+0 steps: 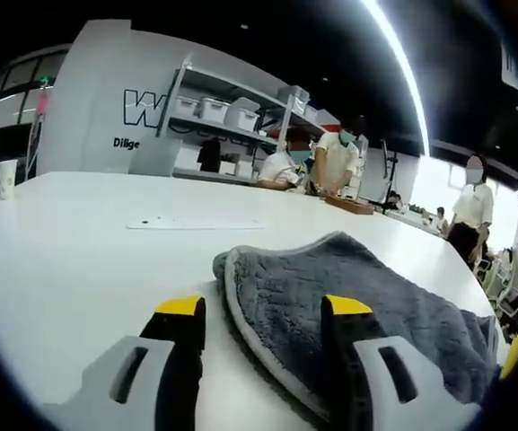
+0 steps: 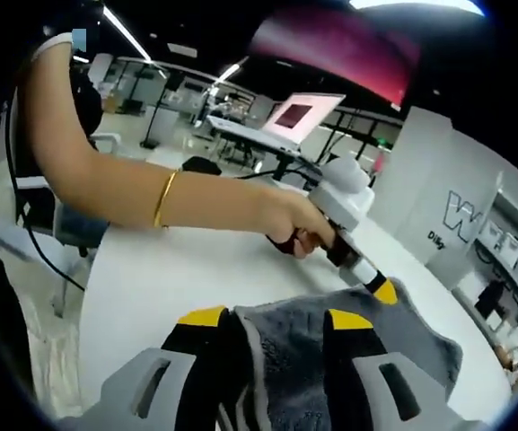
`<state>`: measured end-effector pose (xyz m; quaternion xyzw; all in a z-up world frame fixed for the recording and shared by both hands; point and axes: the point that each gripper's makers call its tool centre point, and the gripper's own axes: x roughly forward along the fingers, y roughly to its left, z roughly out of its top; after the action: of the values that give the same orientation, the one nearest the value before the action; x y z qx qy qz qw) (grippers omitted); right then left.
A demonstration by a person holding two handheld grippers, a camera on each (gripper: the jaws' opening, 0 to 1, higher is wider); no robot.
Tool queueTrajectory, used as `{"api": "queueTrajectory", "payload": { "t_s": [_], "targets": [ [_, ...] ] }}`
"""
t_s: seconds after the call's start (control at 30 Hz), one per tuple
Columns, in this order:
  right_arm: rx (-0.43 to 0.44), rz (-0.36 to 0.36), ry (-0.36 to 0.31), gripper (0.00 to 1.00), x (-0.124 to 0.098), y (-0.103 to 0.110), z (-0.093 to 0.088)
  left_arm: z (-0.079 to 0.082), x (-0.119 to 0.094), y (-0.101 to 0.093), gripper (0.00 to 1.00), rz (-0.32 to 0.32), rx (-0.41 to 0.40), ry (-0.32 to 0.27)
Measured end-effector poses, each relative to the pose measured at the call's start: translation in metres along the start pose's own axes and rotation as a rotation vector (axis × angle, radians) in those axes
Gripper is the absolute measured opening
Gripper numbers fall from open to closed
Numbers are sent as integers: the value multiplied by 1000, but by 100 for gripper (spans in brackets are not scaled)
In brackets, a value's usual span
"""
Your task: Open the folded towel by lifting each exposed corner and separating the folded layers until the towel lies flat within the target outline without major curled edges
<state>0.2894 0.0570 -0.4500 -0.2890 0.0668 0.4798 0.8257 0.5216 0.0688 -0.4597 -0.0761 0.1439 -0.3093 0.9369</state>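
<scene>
- Across the left gripper view spreads a large white table (image 1: 70,260), its bare top running back to a white wall (image 1: 97,99) with dark lettering, cut off by a shelving unit (image 1: 232,108) holding pale storage bins.
- On the table lies the grey towel (image 1: 348,296), folded, its rounded light-edged corner pointing toward the camera; its far right side runs out of the picture.
- Faintly marked on the tabletop beyond the towel is a pale rectangular outline (image 1: 196,223); the towel sits nearer than it and apart from it.
- Behind the table, several people (image 1: 317,162) stand or sit near the shelves, and another person (image 1: 469,211) stands at the right by a bright window; all are small.
- At the table's far left edge stands a paper cup (image 1: 6,178).
- The left gripper (image 1: 263,310) has its yellow-tipped black jaws spread wide, one resting on bare table, the other over the towel's near edge; nothing is held between them.
- From the right gripper view, the towel (image 2: 357,350) lies bunched under and between the right gripper (image 2: 276,316), whose jaws stand wide apart. Whether they pinch any cloth cannot be told, since the fabric covers the gap.
- The person's bare forearm (image 2: 178,197), wearing a thin gold bangle (image 2: 163,199), reaches across that view; the hand (image 2: 299,229) grips the left gripper (image 2: 382,289), whose yellow tip touches the towel's far edge.
- Farther off stand desks and an open laptop (image 2: 299,117) with a pinkish screen; details there are blurred.
</scene>
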Motion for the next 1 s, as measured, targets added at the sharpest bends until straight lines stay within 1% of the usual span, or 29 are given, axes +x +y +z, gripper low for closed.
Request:
{"api": "queueTrajectory", "payload": {
  "t_s": [0.03,0.07,0.13,0.17,0.27,0.33,0.4,0.43,0.47,0.5,0.6,0.67,0.9,0.93,1.0],
  "targets": [
    [8,12,-15,32,0,2,2,0,0,0,50,1,0,0],
    [9,12,-14,29,0,1,1,0,0,1,50,2,0,0],
    [-9,5,-20,25,0,0,2,1,2,4,49,3,1,0],
    [-13,4,-24,24,0,-1,3,1,2,5,49,3,1,0],
    [-23,-8,-7,24,0,-5,1,0,1,4,49,3,-1,-1],
    [-15,-6,-7,22,1,-6,0,-2,1,3,49,2,2,3],
    [-34,6,-11,14,1,-3,0,-3,1,2,48,-1,1,5],
    [-56,20,-19,7,1,0,2,-3,1,2,47,-2,1,6],
    [-59,25,-24,2,0,1,3,-4,1,1,47,-2,1,6],
    [-60,32,-31,0,0,3,4,-4,1,1,47,-1,2,6],
    [-82,28,-31,0,0,2,3,-4,3,1,46,1,-2,4],
    [-66,33,-41,0,-1,1,4,-5,4,1,45,1,-4,7],
    [-63,26,-49,0,-2,-3,5,-3,9,3,42,9,-13,-3],
    [-62,27,-49,0,-2,-2,5,-3,9,3,40,9,-13,-4],
    [-56,33,-50,0,-2,0,5,1,10,3,32,8,1,-23]
  ]
}}
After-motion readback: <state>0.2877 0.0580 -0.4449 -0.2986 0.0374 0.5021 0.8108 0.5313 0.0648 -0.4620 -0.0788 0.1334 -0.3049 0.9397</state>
